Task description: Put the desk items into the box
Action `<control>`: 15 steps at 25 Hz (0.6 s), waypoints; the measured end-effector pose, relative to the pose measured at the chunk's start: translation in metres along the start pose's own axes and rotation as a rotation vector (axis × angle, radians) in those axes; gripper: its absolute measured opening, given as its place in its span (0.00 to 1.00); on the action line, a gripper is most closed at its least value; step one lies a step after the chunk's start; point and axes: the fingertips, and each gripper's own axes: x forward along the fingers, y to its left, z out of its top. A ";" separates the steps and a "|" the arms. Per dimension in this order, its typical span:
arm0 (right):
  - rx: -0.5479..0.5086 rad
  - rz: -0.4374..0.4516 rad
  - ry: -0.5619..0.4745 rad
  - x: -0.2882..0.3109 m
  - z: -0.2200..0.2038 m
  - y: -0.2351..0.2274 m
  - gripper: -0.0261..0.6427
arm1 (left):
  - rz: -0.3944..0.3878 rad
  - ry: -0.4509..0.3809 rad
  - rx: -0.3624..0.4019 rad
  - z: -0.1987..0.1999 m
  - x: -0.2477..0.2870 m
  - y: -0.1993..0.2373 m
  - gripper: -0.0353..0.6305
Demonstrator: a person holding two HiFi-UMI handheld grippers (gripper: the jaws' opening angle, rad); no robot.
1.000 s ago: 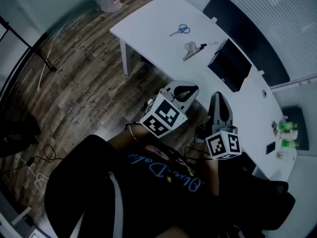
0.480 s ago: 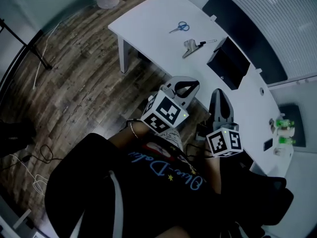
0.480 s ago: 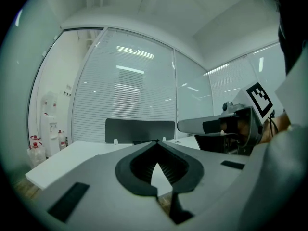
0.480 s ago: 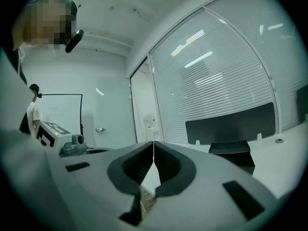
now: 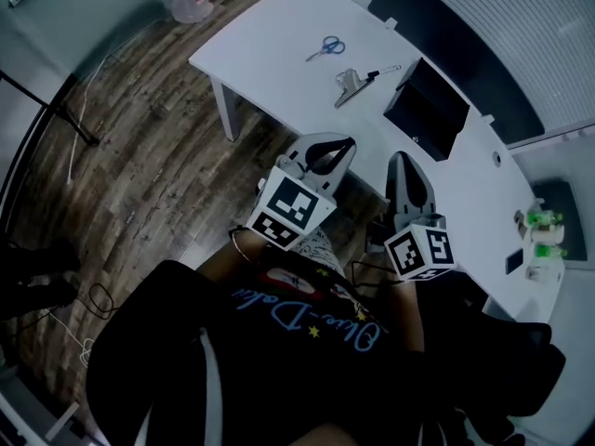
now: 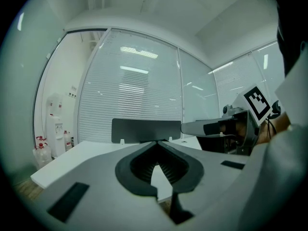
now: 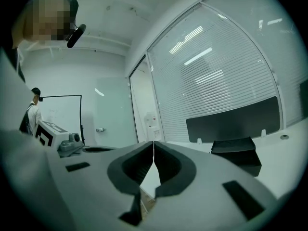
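Left tongs [image 6: 157, 147] pressed tight together, nothing between them, just a sliver of daylight below the tips. Right tongs [image 7: 153, 148], same story: closed tip to tip and carrying nothing. Both are held out in front of the person, side by side and a little apart, pointing toward the white desk [image 5: 270, 49], with wooden floor [image 5: 158, 165] under the left pair. Out on the desk, the black box [image 5: 428, 111] sits open on the right-hand side, more or less ahead of the right tongs and nearest of all the items. Just left of it lie a silver clip [image 5: 346, 85] and a pen [image 5: 384, 70], the two close together. Further along, well clear of the box, there's a pair of blue-handled scissors [image 5: 325, 47]. Nothing is touched by either pair, and whether the box has anything inside can't be made out from here
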 end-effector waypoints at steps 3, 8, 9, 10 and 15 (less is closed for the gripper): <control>0.009 0.002 0.005 0.005 -0.002 -0.004 0.06 | 0.001 0.009 0.002 -0.001 0.005 0.006 0.07; 0.028 -0.013 -0.011 0.009 -0.004 -0.019 0.06 | -0.029 0.024 0.016 -0.005 0.019 0.008 0.07; 0.033 -0.015 -0.014 0.010 -0.004 -0.023 0.06 | -0.032 0.027 0.014 -0.005 0.023 0.008 0.07; 0.035 -0.016 -0.015 0.012 -0.004 -0.027 0.06 | -0.035 0.030 0.014 -0.005 0.027 0.009 0.07; 0.044 -0.018 -0.015 0.021 0.001 -0.044 0.06 | -0.036 0.027 0.012 0.002 0.047 0.013 0.07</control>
